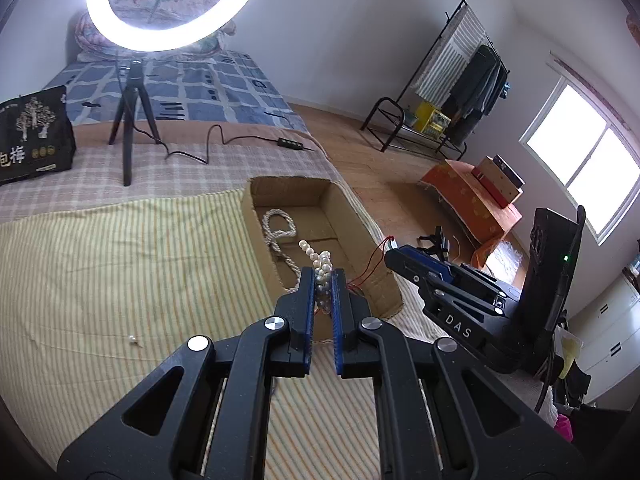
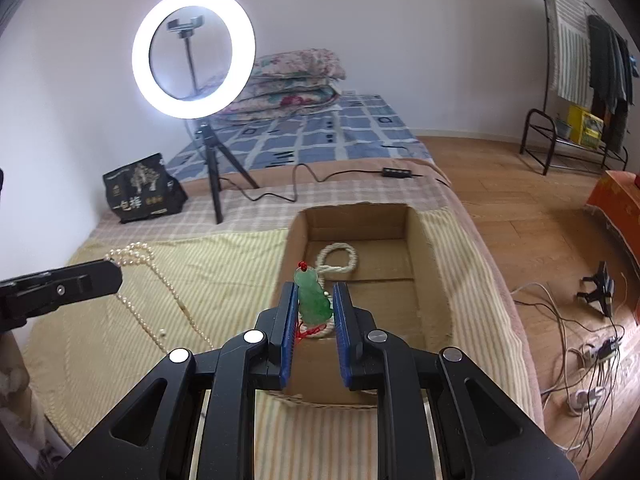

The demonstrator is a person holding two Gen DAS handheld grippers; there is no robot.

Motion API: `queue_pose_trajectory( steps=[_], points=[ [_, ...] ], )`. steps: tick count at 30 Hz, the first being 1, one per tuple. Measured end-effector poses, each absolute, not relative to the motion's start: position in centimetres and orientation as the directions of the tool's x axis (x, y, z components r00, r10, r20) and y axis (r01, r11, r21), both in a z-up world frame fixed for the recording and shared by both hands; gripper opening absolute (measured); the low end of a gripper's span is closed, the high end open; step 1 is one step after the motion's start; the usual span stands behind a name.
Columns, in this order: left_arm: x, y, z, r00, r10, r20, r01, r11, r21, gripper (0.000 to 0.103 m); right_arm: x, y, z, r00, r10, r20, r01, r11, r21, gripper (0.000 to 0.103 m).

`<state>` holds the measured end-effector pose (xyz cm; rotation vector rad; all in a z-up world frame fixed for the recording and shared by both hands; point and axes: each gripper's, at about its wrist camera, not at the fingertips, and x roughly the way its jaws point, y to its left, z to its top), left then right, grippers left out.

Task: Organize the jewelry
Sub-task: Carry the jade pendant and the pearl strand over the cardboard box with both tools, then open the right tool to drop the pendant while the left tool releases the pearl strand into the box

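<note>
My left gripper (image 1: 323,280) is shut on a white pearl necklace (image 1: 320,264), held just over the near edge of an open cardboard box (image 1: 256,208). The necklace trails down over the bed in the right wrist view (image 2: 136,256). My right gripper (image 2: 315,292) is shut on a green jade pendant (image 2: 314,296) with a red cord, above the near end of the same box (image 2: 434,280). A cream rope necklace (image 1: 276,224) lies inside the box and also shows in the right wrist view (image 2: 336,258). The right gripper's body (image 1: 448,288) sits right of the box.
A loose pearl (image 1: 131,339) lies on the striped yellow cloth (image 1: 120,280). A ring light on a tripod (image 2: 194,52), a black bag (image 2: 140,188) and a cable with switch (image 2: 396,172) stand beyond the box. The bed edge drops to the wood floor (image 2: 520,216) on the right.
</note>
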<state>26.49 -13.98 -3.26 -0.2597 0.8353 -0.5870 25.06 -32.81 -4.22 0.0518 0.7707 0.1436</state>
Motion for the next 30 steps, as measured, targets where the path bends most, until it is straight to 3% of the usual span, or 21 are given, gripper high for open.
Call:
queue_pose_trajectory(
  steps=[12, 30],
  points=[
    [28.3, -18.5, -4.2, 0.472, -0.625, -0.621, 0.41, 0.78, -0.473, 0.006, 25.7, -36.0, -6.7, 0.677, 0.074, -0.732, -0.037, 0.997, 0.067, 0.016],
    [30.8, -21.6, -9.9, 0.388, -0.568, -0.725, 0.37, 0.817, -0.442, 0.006, 25.8, -37.6, -9.4, 0.611, 0.061, -0.789, -0.019, 0.998, 0.062, 0.017]
  ],
)
